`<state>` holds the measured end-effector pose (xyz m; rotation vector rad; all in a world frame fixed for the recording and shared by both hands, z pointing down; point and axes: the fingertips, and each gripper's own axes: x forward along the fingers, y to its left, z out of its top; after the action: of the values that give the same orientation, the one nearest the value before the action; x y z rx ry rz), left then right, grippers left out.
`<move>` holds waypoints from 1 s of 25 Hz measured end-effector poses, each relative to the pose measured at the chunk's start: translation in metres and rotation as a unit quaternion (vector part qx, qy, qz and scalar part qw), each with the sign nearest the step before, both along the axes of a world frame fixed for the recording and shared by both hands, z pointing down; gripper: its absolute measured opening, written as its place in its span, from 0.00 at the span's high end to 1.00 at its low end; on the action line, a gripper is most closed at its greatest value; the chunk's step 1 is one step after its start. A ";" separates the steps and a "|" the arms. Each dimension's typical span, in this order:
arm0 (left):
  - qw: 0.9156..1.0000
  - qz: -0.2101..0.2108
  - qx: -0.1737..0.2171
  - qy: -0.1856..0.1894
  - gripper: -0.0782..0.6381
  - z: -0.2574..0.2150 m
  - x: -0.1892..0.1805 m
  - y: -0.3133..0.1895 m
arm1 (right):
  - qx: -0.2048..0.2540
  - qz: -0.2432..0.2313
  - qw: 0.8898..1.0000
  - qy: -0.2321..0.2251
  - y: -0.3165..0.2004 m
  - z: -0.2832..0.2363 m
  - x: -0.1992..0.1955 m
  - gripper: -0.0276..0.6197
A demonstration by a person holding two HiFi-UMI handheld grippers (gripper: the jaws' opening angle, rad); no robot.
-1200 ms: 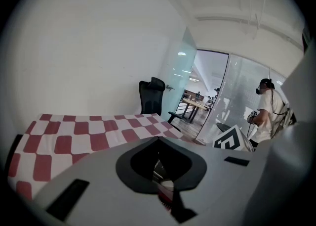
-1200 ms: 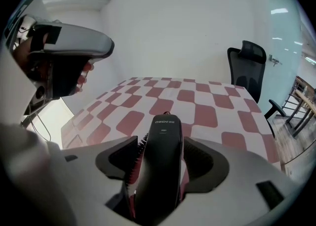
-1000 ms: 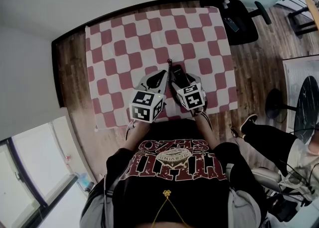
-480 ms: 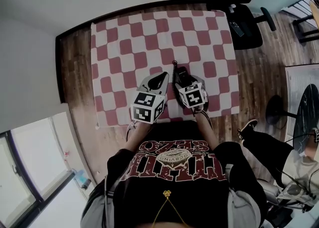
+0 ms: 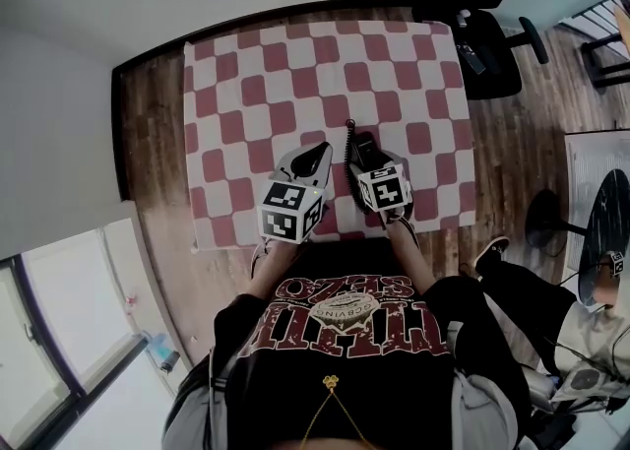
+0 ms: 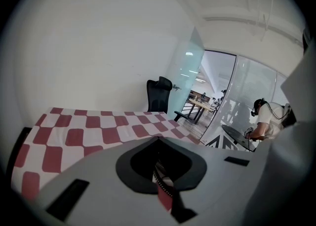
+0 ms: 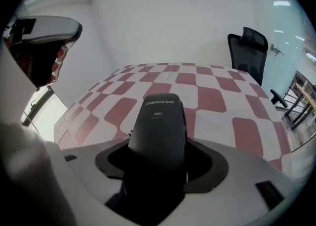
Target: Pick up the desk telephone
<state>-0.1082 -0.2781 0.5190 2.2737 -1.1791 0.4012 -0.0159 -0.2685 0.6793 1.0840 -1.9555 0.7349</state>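
Observation:
A black telephone handset [image 7: 159, 121] with white print on its top lies lengthwise between the jaws of my right gripper [image 7: 158, 143], which is shut on it. From the head view the handset [image 5: 360, 146] sits over the red-and-white checked cloth [image 5: 295, 74] near the table's front edge, and a thin coiled cord [image 5: 348, 128] runs off its far end. My left gripper [image 5: 320, 153] hovers just left of it with its jaws drawn together to a point. Its own view shows only a narrow slit at the left gripper [image 6: 159, 170], with cloth behind. No telephone base shows.
A black office chair [image 5: 474, 20] stands on the wood floor past the table's far right corner. A seated person's legs [image 5: 532, 276] and a round dark table [image 5: 605, 212] are at the right. The table's front edge [image 5: 246, 241] is right by the person's body.
Both grippers and the handset stay at about the same spot on the cloth. The head view has drifted a little, and the leg at the right has shifted.

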 end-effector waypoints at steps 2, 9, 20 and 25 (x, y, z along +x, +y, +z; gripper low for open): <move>1.000 0.001 0.000 0.001 0.89 0.001 -0.001 0.000 | 0.001 0.001 1.000 0.003 0.000 0.001 0.000 0.50; 1.000 0.010 0.004 0.003 0.89 0.002 0.003 0.005 | 0.004 0.000 1.000 0.003 0.000 0.002 0.000 0.50; 0.999 0.032 0.020 -0.023 0.89 -0.005 0.004 0.016 | 0.001 0.009 1.000 0.001 0.002 -0.001 0.002 0.50; 0.999 0.035 0.024 -0.033 0.89 -0.005 0.002 0.018 | 0.006 0.002 1.000 0.004 0.004 -0.008 0.003 0.50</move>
<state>-0.1065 -0.2599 0.5137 2.3643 -1.1562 0.4820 -0.0125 -0.2648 0.6712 1.0966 -1.9542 0.7201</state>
